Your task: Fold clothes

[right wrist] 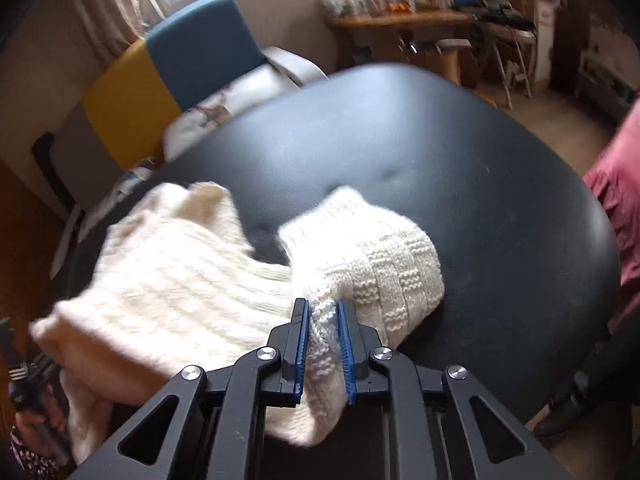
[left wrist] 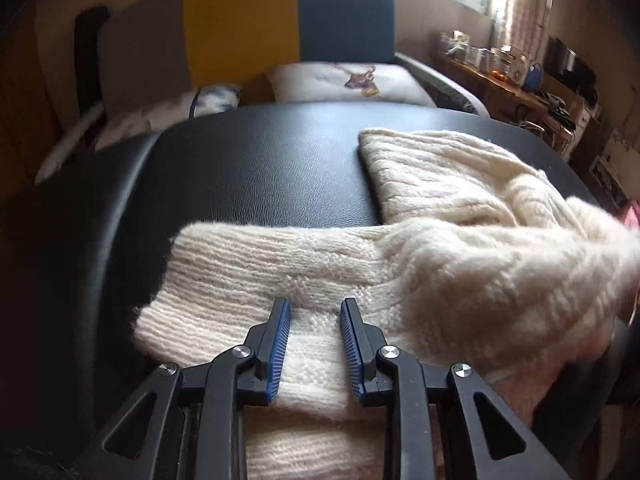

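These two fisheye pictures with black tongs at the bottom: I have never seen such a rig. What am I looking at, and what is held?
No robot arm here: a person carries one handheld tool in each hand, and a camera on each looks forward along its two blue-padded fingers. The left wrist view shows the left tongs open above a cream-white knitted sweater lying on a black leather-like table. The right wrist view shows the right tongs shut on a fold of that same sweater, lifting its ribbed end off the table. A yellow and blue chair stands behind.

No readable text, labels or numbers anywhere.
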{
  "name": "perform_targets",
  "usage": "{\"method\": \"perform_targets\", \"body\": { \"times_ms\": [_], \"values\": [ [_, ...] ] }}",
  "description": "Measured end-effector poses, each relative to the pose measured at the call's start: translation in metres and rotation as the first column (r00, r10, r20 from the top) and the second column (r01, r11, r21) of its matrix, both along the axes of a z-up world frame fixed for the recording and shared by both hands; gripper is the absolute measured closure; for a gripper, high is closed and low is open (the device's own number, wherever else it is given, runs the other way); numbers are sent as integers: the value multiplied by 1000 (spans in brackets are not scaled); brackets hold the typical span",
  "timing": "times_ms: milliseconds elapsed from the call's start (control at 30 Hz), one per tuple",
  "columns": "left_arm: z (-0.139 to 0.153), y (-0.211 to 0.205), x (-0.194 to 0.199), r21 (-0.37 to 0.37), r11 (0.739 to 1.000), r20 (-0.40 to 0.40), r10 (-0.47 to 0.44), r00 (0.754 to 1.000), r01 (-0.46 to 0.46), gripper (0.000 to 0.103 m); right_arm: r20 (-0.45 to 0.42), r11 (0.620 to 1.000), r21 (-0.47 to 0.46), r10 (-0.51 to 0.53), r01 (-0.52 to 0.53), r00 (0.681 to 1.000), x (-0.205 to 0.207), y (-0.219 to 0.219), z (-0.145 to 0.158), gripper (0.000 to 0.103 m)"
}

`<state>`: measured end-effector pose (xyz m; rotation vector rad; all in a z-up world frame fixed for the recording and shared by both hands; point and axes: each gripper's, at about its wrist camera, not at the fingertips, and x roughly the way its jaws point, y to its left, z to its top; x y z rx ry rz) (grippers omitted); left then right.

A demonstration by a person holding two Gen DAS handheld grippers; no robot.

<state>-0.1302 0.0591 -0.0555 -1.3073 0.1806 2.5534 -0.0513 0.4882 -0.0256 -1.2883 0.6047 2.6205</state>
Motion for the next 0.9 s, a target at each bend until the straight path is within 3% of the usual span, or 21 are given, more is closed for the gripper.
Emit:
{"method": "perform_targets", "body": {
  "times_ms": [67, 133, 167, 200, 267, 333, 400, 467, 500, 567, 667, 767, 900],
  "values": [
    [-1, 7, 5, -34, 999, -5, -27, 1000, 27, 77, -75, 1000, -7, 17, -18, 997, 5, -9, 18, 72],
    [1, 10, 8, -65, 996, -10, -56, 998, 55, 77, -146, 994, -52, 86, -95, 986, 5, -26, 35, 37],
    [2, 12, 9, -78, 995, -12, -70, 998, 69, 77, -159, 984, -80, 146, -160, 976, 2, -38, 39, 30],
    [5, 11, 10, -72, 994, -8, -81, 997, 80, 77, -167, 969, -85, 218, -234, 962, 0, -54, 43, 27],
    [11, 7, 6, -19, 995, 8, -94, 995, 95, 77, -161, 944, 4, 326, -329, 932, -3, -85, 48, 27],
    [16, 3, 6, 17, 996, 13, -89, 996, 89, 77, -98, 893, 214, 424, -397, 900, -9, -121, 50, 28],
    [19, 0, 3, 45, 997, 21, -71, 997, 70, 77, 0, 831, 350, 462, -433, 887, -22, -144, 40, 32],
    [19, -2, 1, 69, 996, 45, -55, 997, 52, 77, 75, 792, 417, 458, -445, 886, -35, -153, 23, 69],
    [18, -2, 0, 78, 996, 60, -50, 997, 45, 77, 89, 786, 436, 447, -438, 890, -39, -152, 17, 96],
    [18, -1, 1, 83, 996, 70, -41, 997, 35, 77, 62, 800, 446, 421, -402, 905, -39, -143, 13, 97],
    [25, -1, 5, 99, 994, 58, -47, 997, 41, 77, -70, 882, 400, 299, -248, 952, -19, -112, 34, 97],
    [42, 9, -3, 108, 993, 32, -60, 998, 56, 77, -141, 941, 319, 159, -107, 977, 7, -70, 39, 97],
    [66, 21, -14, 120, 990, -1, -77, 997, 76, 77, -9, 973, 227, 45, -41, 999, 20, -22, -4, 97]
  ]
}}
